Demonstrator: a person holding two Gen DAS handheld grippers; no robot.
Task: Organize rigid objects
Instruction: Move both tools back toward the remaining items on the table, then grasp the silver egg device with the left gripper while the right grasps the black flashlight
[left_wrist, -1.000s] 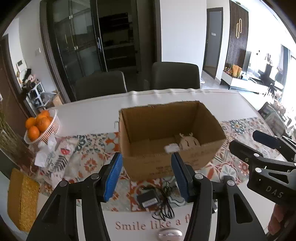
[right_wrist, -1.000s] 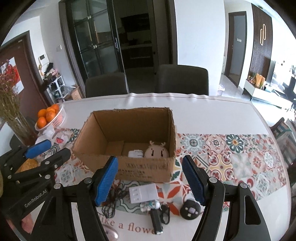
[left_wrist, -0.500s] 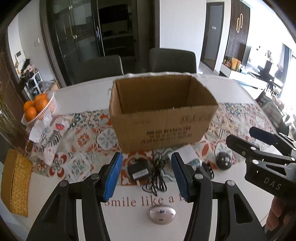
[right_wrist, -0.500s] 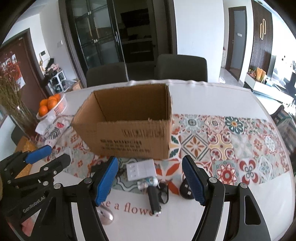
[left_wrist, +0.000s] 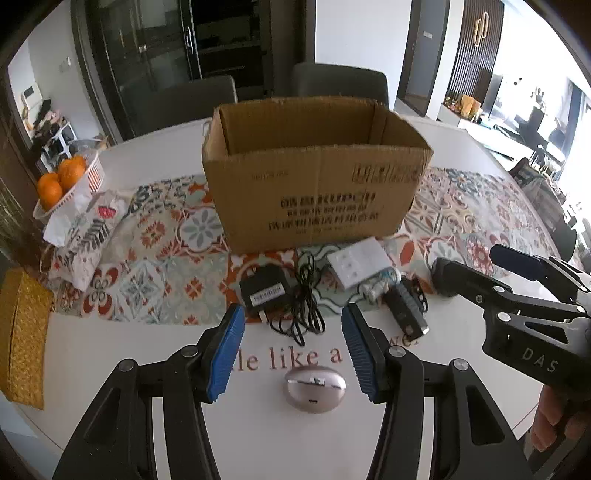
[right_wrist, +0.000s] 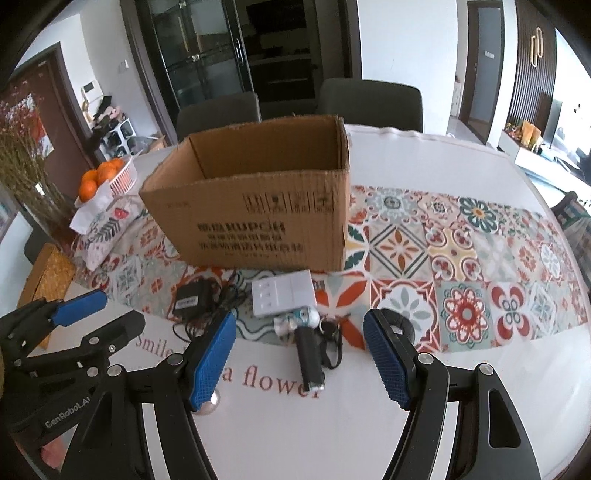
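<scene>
The left gripper (left_wrist: 293, 350) is hovering with jaws apart and empty over a pink oval case (left_wrist: 315, 388) lying on the desk (left_wrist: 110, 369), a cardboard box (left_wrist: 314, 192) standing beyond a black adapter (left_wrist: 266, 291).
</scene>
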